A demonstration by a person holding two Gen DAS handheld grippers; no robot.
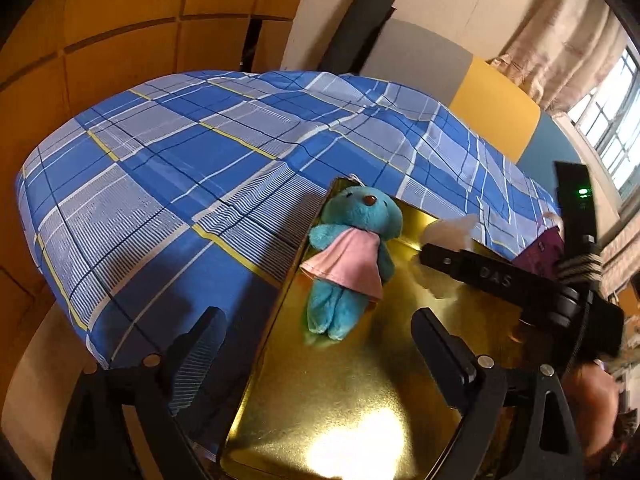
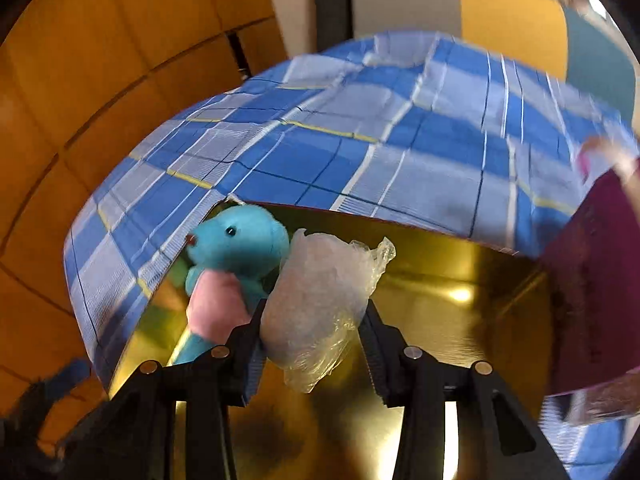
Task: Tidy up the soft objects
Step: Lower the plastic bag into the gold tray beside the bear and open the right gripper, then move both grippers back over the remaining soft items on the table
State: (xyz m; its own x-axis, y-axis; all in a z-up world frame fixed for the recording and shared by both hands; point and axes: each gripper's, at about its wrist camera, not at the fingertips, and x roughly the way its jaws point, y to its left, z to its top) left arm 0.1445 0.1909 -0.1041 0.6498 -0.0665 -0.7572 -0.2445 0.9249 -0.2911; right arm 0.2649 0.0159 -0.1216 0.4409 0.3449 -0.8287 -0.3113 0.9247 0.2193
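Black fingers [image 2: 376, 344] of the right gripper [image 2: 312, 344] are clamped on a clear plastic bag [image 2: 324, 300], a crumpled, pale bundle held over the gold tin [image 2: 440, 280]. Just left of the bag, inside the tin, lies the teal bear [image 2: 236, 248] in a pink dress, its head at the tin's far left corner. A purple lid [image 2: 592, 280] stands at the tin's right edge.

From the left wrist, the left gripper [image 1: 320, 336] has its fingers [image 1: 440, 344] wide apart with nothing between them, above the tin's [image 1: 340, 400] near floor. Beyond them the bear [image 1: 352, 256] lies on its back, and the right gripper [image 1: 448, 256] reaches in from the right with the bag [image 1: 448, 228]. The tin rests on a blue plaid bedsheet [image 1: 180, 160].
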